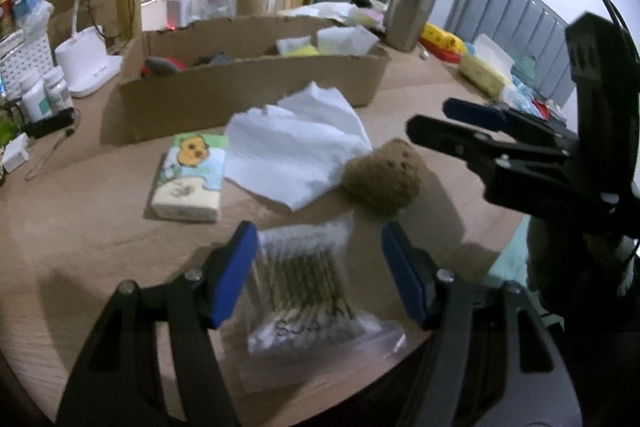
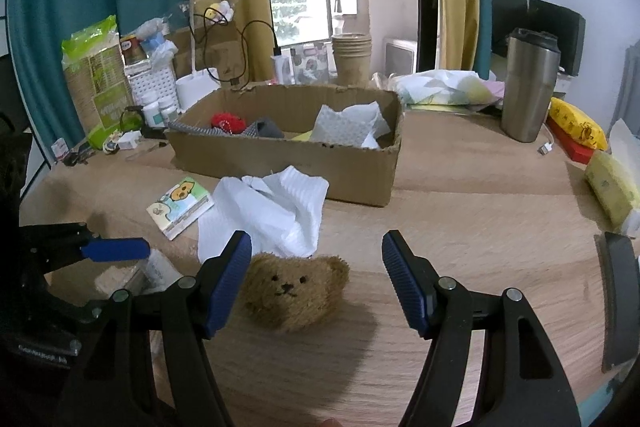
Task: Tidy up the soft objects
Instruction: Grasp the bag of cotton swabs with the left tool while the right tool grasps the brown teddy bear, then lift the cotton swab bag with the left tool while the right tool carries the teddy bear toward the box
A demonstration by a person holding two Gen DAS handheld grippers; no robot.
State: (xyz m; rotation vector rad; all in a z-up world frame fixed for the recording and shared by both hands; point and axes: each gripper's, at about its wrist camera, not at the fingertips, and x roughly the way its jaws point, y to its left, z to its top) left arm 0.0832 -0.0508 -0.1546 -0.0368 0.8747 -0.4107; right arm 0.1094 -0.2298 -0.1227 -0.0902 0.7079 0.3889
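A wooden table (image 2: 460, 187) holds four loose items in front of a long cardboard box (image 2: 280, 163) that already contains cloths and small soft things.

Farthest left lies a small tissue pack (image 1: 188, 179) printed with a cartoon animal, flat on the wood. Just near of it and slightly right sits a clear bag of cotton swabs (image 1: 308, 283). The left gripper (image 1: 316, 271) hangs over this bag with its blue pads spread wide on either side, released and gripping nothing; the bag lies between them but apart from both.

To the right of the tissue pack, a crumpled white paper towel (image 1: 296, 143) rests just in front of the box, its near edge touching a brown plush bear head (image 2: 294, 289). The right gripper (image 2: 320, 283) is tilted down toward the bear, also released. Its left pad appears just beside the bear's ear, and its right pad stands well clear, so the toy sits off-centre in the opening.

Far right, a steel tumbler (image 2: 528, 87) and yellow packets stand away from the work.

The step in hand looks like a paired pickup. To do it well, the right gripper should likely shift left until the bear is centred, then descend and close gently so the plush compresses without pinching the towel. The left should grip the bag across its swabs, since loose plastic may slip.
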